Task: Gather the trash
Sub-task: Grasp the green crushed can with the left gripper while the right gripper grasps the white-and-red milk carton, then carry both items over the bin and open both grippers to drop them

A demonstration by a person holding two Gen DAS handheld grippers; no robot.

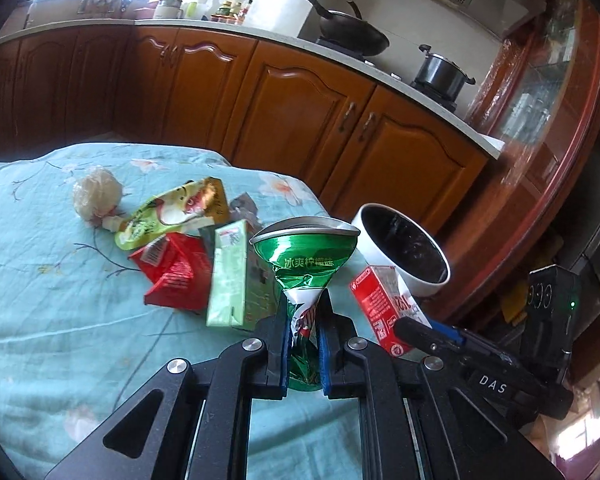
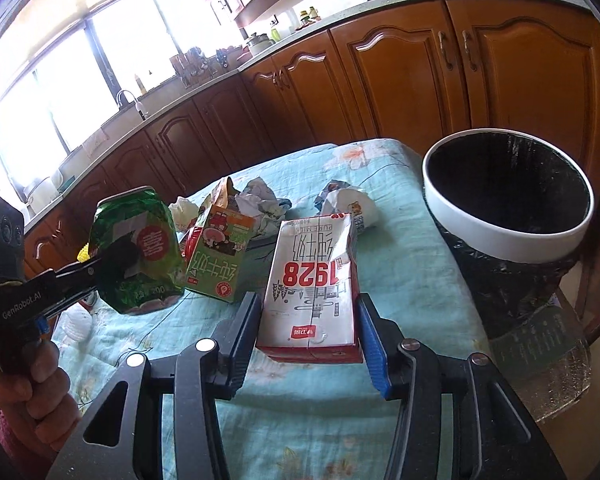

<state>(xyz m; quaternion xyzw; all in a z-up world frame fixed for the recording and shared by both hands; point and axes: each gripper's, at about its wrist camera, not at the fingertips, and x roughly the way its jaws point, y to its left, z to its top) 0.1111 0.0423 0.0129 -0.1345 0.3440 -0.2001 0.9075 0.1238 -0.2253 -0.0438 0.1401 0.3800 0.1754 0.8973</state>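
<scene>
Crushed can (image 1: 305, 300) between left gripper (image 1: 303, 344) fingers

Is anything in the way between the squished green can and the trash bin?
The left claw holds the green can. The milk carton, sitting between the right claw's fingers, is roughly between can and bin, but lower down.

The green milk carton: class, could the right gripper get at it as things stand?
Probably not yet. The right gripper has its fingers either side of the red-and-white 1928 milk carton, which stands between it and the green milk carton. The left gripper, holding the crushed green can, also crowds that side.
</scene>
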